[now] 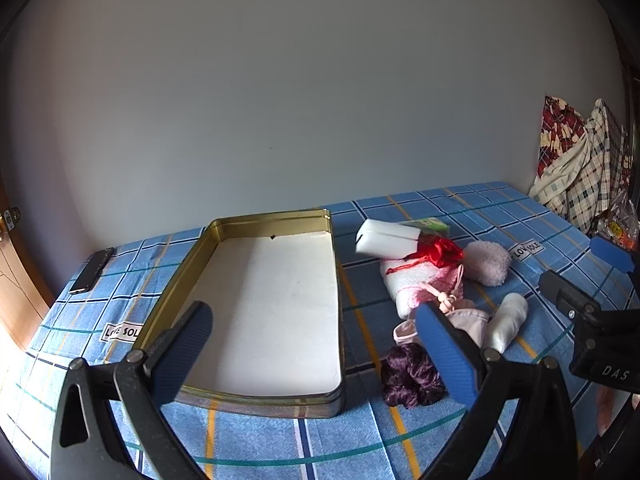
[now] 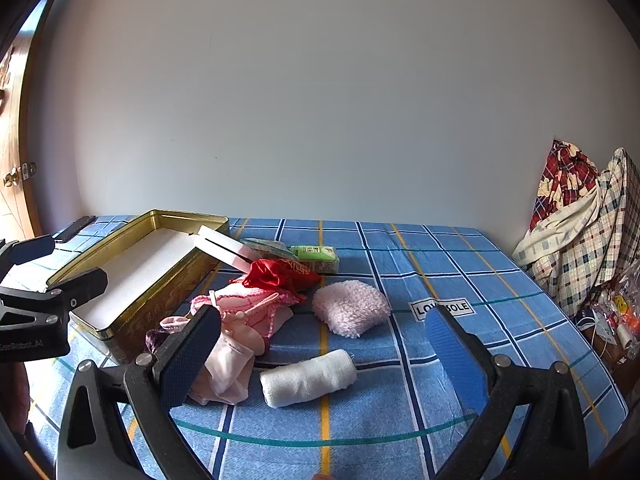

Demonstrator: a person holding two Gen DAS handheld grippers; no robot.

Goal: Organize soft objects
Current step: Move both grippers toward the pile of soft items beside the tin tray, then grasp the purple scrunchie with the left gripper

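A gold metal tin [image 1: 276, 304], rectangular and white-lined, is sitting on a blue plaid bedsheet [image 2: 400, 420] printed "LOVE SOLE". Right of the tin, soft objects are lying piled: a fluffy pink pad [image 2: 351, 307], a white gauze roll [image 2: 308, 378], red satin [image 2: 276, 274]. Both the left gripper [image 1: 320, 352] and right gripper [image 2: 324, 356] are hovering, jaws spread, empty.

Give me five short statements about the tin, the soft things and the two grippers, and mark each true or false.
1. The gold tin holds several soft things. False: it holds none, only its white lining shows.
2. The left gripper is open and holds nothing. True.
3. The white roll lies on the blue checked cloth, outside the tin. True.
4. The right gripper is clamped on the fluffy pink pad. False: it is open, apart from the pad.
5. A dark phone lies left of the tin. True.
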